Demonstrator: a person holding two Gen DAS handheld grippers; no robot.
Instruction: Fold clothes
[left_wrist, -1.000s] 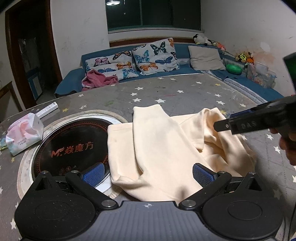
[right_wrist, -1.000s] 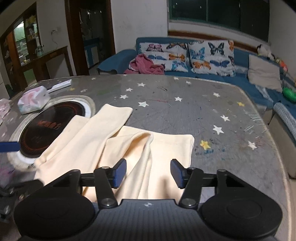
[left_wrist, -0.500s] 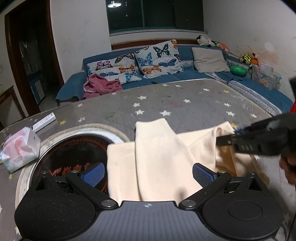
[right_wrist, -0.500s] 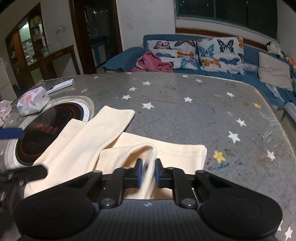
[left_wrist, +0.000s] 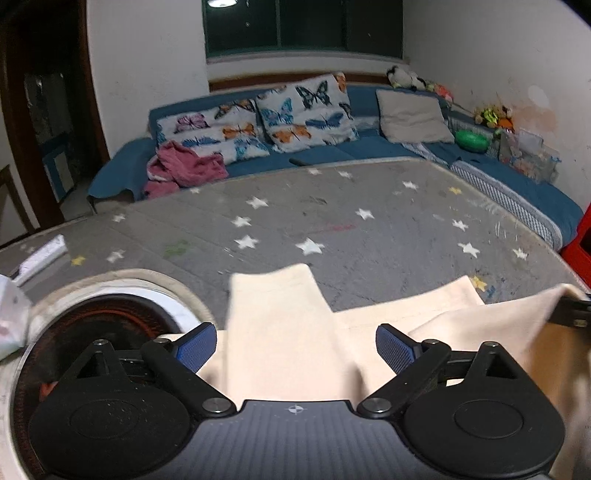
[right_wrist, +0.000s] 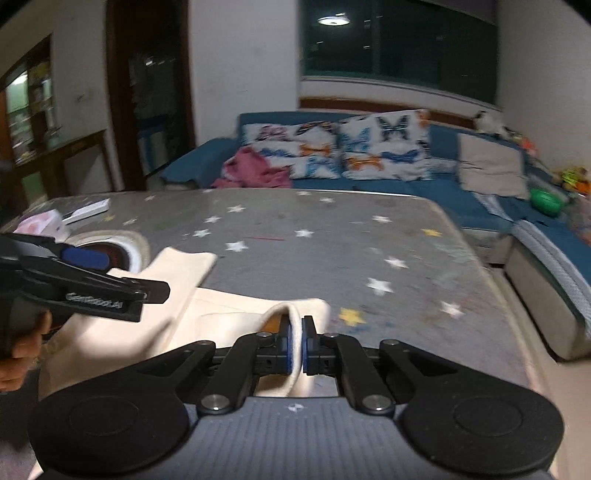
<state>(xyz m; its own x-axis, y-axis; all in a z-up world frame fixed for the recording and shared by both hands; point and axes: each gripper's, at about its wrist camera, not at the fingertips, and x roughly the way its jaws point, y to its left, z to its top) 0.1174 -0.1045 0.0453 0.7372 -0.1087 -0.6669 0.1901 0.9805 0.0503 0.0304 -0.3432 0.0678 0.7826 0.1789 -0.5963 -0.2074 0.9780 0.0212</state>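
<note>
A cream garment (left_wrist: 280, 332) lies on the grey star-patterned table (left_wrist: 332, 221), one leg or sleeve stretched away from me. My left gripper (left_wrist: 295, 349) is open, its blue pads either side of the cloth near its near edge. My right gripper (right_wrist: 295, 345) is shut on a raised fold of the same cream garment (right_wrist: 229, 317) and lifts it off the table. In the left wrist view the right gripper (left_wrist: 569, 314) holds the cloth's right edge up. In the right wrist view the left gripper (right_wrist: 85, 280) is at the left, over the garment.
A round black induction hob (left_wrist: 92, 332) is set in the table at the left, partly under the garment. A tissue pack (right_wrist: 40, 223) and a white remote (right_wrist: 88, 208) lie at the far left. A blue sofa (left_wrist: 369, 147) with cushions stands beyond the table.
My right gripper closed on a fold of the garment and has raised it. My left gripper stayed open and moved nearer the cloth's near edge.
</note>
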